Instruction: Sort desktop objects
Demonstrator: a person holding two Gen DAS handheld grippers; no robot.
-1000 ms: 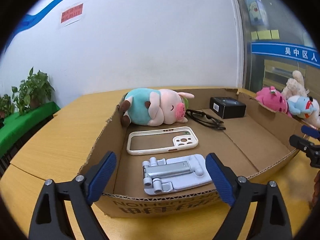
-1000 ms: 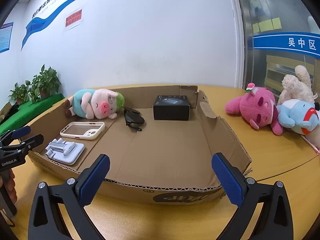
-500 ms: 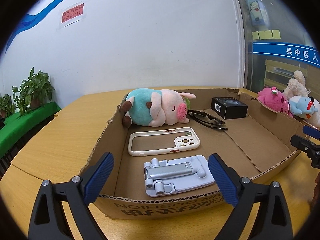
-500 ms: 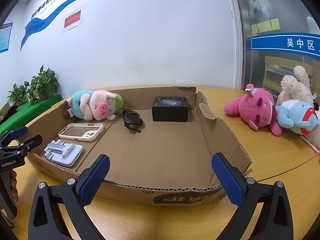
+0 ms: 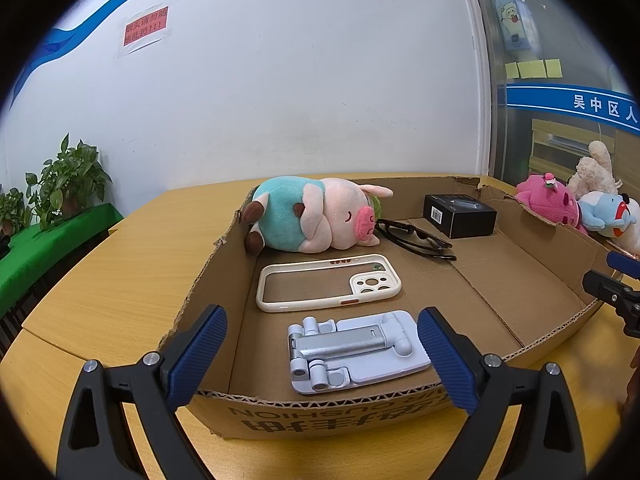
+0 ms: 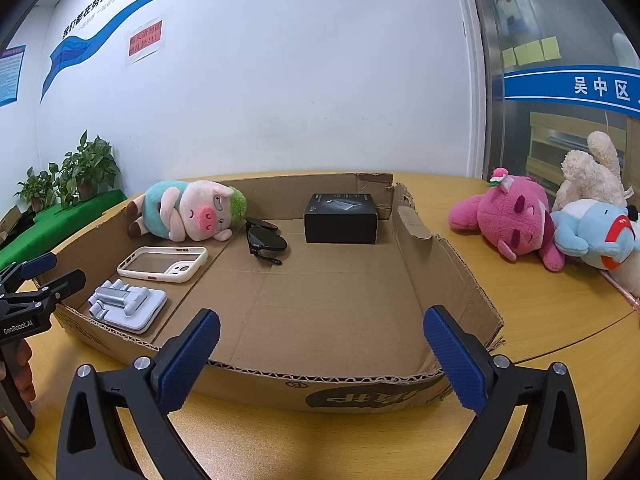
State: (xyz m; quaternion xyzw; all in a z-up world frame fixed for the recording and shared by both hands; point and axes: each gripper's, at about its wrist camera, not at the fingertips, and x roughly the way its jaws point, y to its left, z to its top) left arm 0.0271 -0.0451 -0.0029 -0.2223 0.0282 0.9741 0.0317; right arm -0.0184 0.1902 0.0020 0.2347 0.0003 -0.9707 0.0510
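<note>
Both grippers — left gripper point(image 5: 320, 356), right gripper point(image 6: 320, 354) — are held wide apart and empty, drawn slightly back from the cardboard box point(image 5: 400, 412) since earlier.

An office: slogan wall point(image 6: 280, 80); glass partition point(image 6: 560, 80); sticky notes point(image 6: 528, 52).

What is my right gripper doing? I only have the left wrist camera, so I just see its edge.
Observer: The right gripper is open and holds nothing, in front of the cardboard box's near wall.
Operator: And those plush toys behind the box's side wall, are they in it?
Observer: No. The pink plush lies on the table outside the box, touching the blue plush.
</note>
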